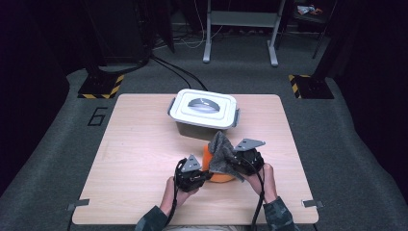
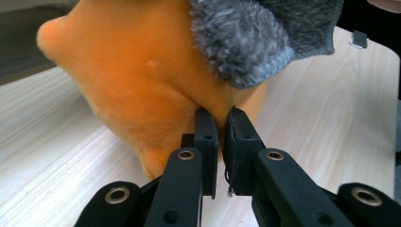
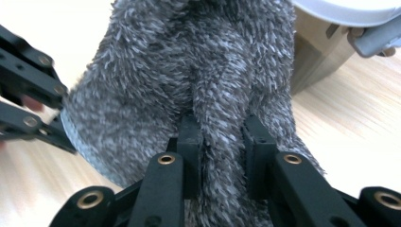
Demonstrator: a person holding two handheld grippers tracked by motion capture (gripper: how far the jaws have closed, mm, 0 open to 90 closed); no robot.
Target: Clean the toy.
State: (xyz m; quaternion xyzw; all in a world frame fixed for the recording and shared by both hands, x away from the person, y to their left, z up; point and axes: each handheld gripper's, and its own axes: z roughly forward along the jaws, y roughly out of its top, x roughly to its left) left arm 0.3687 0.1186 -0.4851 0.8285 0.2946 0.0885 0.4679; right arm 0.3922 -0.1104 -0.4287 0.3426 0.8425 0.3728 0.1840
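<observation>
Cloth was what both your grippers had hold of, near the front edge of the wooden table (image 1: 139, 144). Your left gripper (image 1: 206, 174) had its jaws pinched together on a fold of the orange cloth (image 1: 219, 177), which sat bunched on the tabletop between your two hands; in the left gripper view the fabric (image 2: 142, 80) bulged up just past the jaw tips. Your right gripper (image 1: 232, 163) was clamped on the fuzzy grey sock (image 1: 221, 153), with a thick ridge of it (image 3: 213, 109) squeezed between the two jaws. The sock was lifted and draped over the top of the orange cloth, touching it. Just behind them stood a grey storage box with a white lid (image 1: 204, 109), its lid on and its handle lying flat.
</observation>
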